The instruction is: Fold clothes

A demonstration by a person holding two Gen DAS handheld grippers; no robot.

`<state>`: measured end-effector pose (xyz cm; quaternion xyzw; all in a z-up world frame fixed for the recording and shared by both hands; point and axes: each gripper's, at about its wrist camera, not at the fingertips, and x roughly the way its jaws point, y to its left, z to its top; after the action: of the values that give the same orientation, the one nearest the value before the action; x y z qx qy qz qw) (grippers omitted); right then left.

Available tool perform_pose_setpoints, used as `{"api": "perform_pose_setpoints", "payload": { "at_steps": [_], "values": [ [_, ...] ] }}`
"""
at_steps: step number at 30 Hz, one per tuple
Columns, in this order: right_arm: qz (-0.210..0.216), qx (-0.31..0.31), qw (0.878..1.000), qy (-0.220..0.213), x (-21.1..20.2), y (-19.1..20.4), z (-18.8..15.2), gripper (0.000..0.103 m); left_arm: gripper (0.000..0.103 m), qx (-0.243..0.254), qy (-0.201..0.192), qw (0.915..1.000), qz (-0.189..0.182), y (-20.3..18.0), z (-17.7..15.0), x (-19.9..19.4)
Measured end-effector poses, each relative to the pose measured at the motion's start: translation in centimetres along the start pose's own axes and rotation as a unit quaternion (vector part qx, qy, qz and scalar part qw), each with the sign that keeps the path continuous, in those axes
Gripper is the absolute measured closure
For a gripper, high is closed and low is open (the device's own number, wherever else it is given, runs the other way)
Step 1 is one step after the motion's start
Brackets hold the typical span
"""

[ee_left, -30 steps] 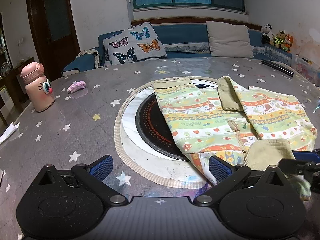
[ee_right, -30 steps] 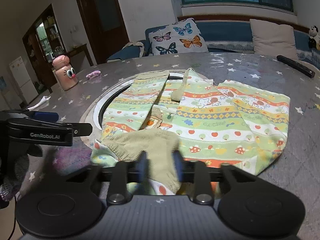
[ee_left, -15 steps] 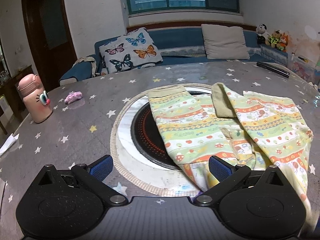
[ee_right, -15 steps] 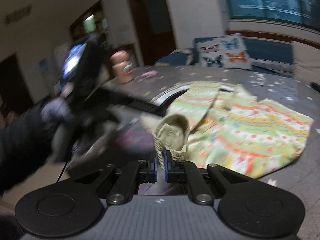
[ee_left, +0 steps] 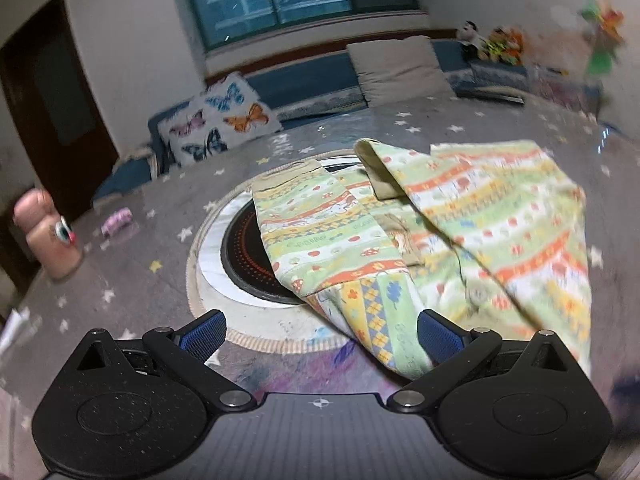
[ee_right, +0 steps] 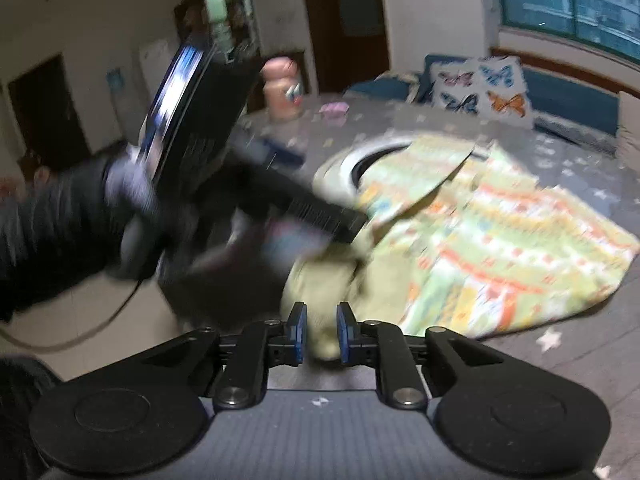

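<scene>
Patterned garment half-lifted over a star-printed table.
Left view: the left gripper [ee_left: 320, 334] gapes wide, empty, above the grey star-print tablecloth [ee_left: 132, 280]; the green-striped mushroom-print garment [ee_left: 460, 232] drapes over the round black hotplate [ee_left: 248, 256], a pink bottle [ee_left: 48, 236] far left. Right view: the right gripper [ee_right: 321, 338] pinches the garment's olive cuff [ee_right: 324, 292] at the near edge; no readable writing.

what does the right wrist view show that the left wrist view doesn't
Only the right wrist view shows the right tool closed on the garment's olive cuff, plus the blurred left tool seen from outside in a dark-sleeved hand. Only the left wrist view shows the left tool from behind, wide open and gripping nothing, and the plush toys. Both show the patterned garment, the starry table, the pink bottle and the butterfly pillow.
</scene>
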<state>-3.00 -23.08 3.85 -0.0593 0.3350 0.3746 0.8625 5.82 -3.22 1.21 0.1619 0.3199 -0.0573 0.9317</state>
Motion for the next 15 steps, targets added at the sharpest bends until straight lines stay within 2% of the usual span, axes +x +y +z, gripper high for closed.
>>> {"api": "perform_pose_setpoints", "payload": {
  "at_steps": [2, 6, 10, 15],
  "values": [
    [-0.01, 0.017, 1.0, -0.016, -0.4, -0.8, 0.8, 0.087, 0.0, 0.009, -0.001, 1.0, 0.005, 0.1, -0.5, -0.3],
    [-0.047, 0.036, 0.998, -0.015, 1.5, -2.1, 1.8, 0.087, 0.0, 0.006, 0.014, 0.9999, 0.007, 0.9, -1.5, -0.3],
    [-0.046, 0.04, 0.998, 0.004, 4.9, -1.9, 1.9, 0.087, 0.0, 0.001, 0.034, 0.9994, 0.011, 1.7, -2.7, 0.0],
    [-0.036, -0.038, 0.998, 0.03, 8.1, 1.3, 0.9, 0.087, 0.0, -0.033, 0.026, 0.999, 0.017, 3.8, -1.7, -0.4]
  ]
}}
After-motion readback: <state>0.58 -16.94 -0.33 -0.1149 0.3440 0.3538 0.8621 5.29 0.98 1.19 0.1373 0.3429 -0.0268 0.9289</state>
